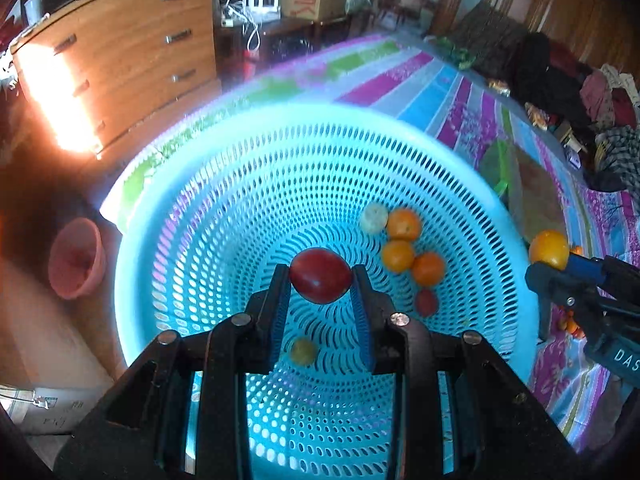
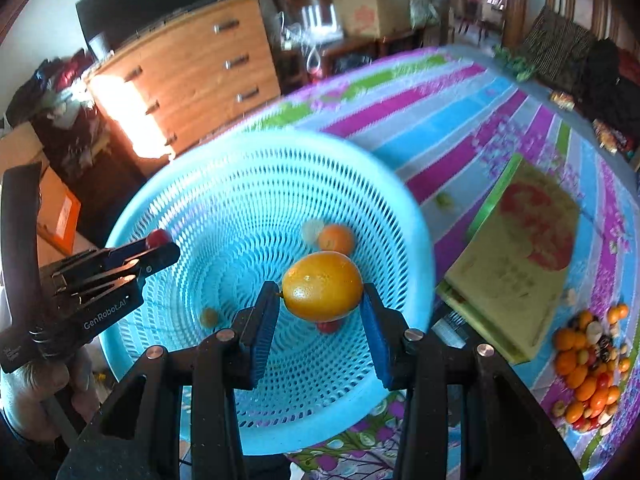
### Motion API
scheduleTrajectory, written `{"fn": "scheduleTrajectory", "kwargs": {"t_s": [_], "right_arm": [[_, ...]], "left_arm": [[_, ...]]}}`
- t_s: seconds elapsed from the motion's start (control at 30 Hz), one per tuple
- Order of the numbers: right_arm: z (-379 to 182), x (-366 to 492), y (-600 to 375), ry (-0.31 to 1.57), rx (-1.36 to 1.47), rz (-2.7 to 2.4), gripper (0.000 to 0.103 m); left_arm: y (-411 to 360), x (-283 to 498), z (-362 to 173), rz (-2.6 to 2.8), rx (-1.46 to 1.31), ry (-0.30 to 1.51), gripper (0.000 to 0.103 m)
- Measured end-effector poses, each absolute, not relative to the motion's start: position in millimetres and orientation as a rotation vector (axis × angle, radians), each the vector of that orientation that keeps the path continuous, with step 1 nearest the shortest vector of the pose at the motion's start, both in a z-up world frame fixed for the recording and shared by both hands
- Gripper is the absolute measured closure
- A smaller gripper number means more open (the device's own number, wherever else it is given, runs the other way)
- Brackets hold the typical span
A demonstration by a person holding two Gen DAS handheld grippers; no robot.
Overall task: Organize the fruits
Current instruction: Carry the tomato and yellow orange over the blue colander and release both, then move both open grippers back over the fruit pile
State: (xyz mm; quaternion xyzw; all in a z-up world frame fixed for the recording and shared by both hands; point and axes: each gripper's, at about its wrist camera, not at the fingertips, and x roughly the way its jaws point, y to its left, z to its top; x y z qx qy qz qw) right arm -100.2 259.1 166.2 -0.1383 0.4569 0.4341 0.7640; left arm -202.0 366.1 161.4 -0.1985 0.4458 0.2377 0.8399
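A light blue perforated basket (image 1: 208, 216) (image 2: 400, 208) sits on the striped cloth. My left gripper (image 1: 320, 280) is shut on a red fruit (image 1: 320, 275) and holds it above the basket's middle. My right gripper (image 2: 320, 296) is shut on a yellow-orange fruit (image 2: 322, 292) (image 1: 549, 249) over the basket's right side. In the basket lie three oranges (image 1: 404, 225), a pale fruit (image 1: 374, 218), a small red fruit (image 1: 426, 302) and a small greenish fruit (image 1: 304, 351). A pile of several loose fruits (image 2: 588, 368) lies on the cloth at the right.
A green book-like board (image 2: 516, 256) lies right of the basket. A small green fruit (image 2: 444, 199) lies on the cloth behind it. A wooden drawer chest (image 1: 120, 60) stands at the left, a pink bowl (image 1: 76, 258) on the floor below. Clothes (image 1: 600, 96) are piled at the far right.
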Motion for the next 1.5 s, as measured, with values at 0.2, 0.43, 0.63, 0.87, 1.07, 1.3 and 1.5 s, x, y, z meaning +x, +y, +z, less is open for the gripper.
{"fn": "scheduleTrajectory", "kwargs": {"t_s": [0.2,0.43,0.63,0.87,1.07,1.3,1.5], "right_arm": [[140,-96,267,1.066,-0.316,0.939,0.058],[134,-93,271,1.077,-0.324,0.939,0.058],[134,-94,273,1.082,-0.317,0.947,0.057],[130,-94,273,1.095,-0.315,0.947,0.057],[130,-97,275,1.093,-0.317,0.953,0.053],[146,-104,269,1.022,-0.284,0.979,0.053],[192,-136,196,0.667,-0.199,0.862,0.053]], "left_arm": [[369,-205,151,0.490,-0.430,0.978,0.071],[383,-204,153,0.503,-0.440,0.975,0.072],[385,-203,150,0.492,-0.441,0.982,0.072],[386,-201,147,0.489,-0.441,0.994,0.072],[386,-203,148,0.490,-0.443,0.987,0.048],[392,-208,146,0.504,-0.480,0.976,0.021],[383,-207,173,0.486,-0.469,0.883,0.012]]}}
